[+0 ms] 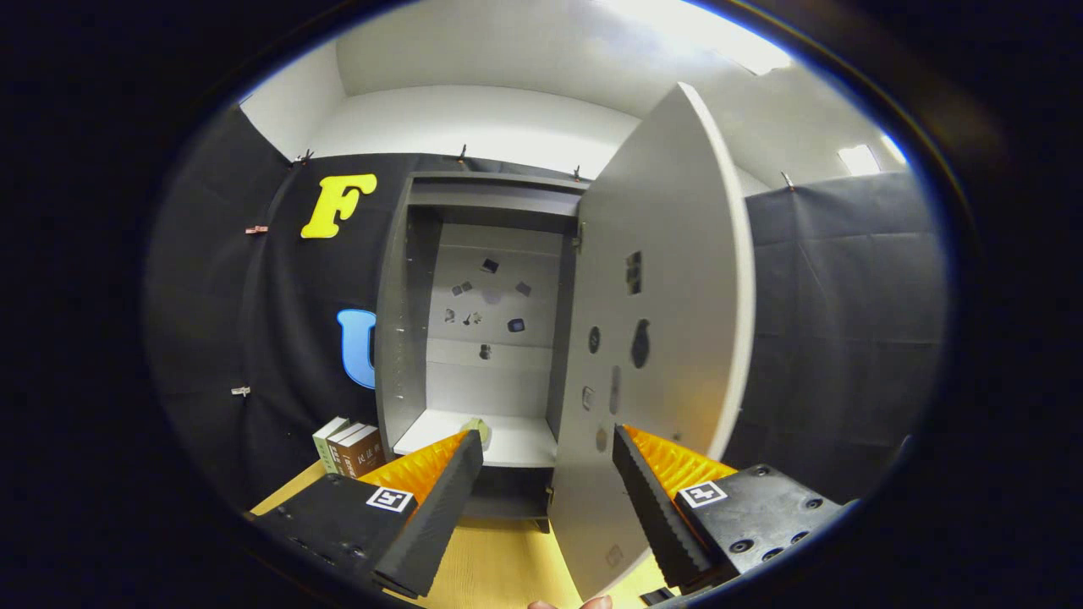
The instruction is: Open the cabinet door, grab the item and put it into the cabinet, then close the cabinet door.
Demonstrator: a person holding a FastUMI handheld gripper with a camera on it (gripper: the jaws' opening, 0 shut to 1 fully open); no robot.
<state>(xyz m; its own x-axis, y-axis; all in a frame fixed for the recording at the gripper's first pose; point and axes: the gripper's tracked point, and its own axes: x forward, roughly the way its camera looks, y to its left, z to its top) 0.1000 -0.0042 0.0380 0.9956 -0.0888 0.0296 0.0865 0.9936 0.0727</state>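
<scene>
A grey cabinet (406, 338) stands ahead with its door (668, 321) swung wide open to the right. A small pale yellow-green item (479, 425) lies on the cabinet's white shelf (516, 444), just beyond my left fingertip. My gripper (548, 444) is open, with nothing held between its fingers. The lower edge of the open door lies between the two fingers, closer to the right finger (651, 499). Small dark stickers dot the cabinet's back panel and the inside of the door.
Three books (349, 448) stand upright left of the cabinet on the wooden tabletop (499, 567). Black cloth walls close in the booth on both sides. A fingertip of a person's hand (584, 603) shows below the door.
</scene>
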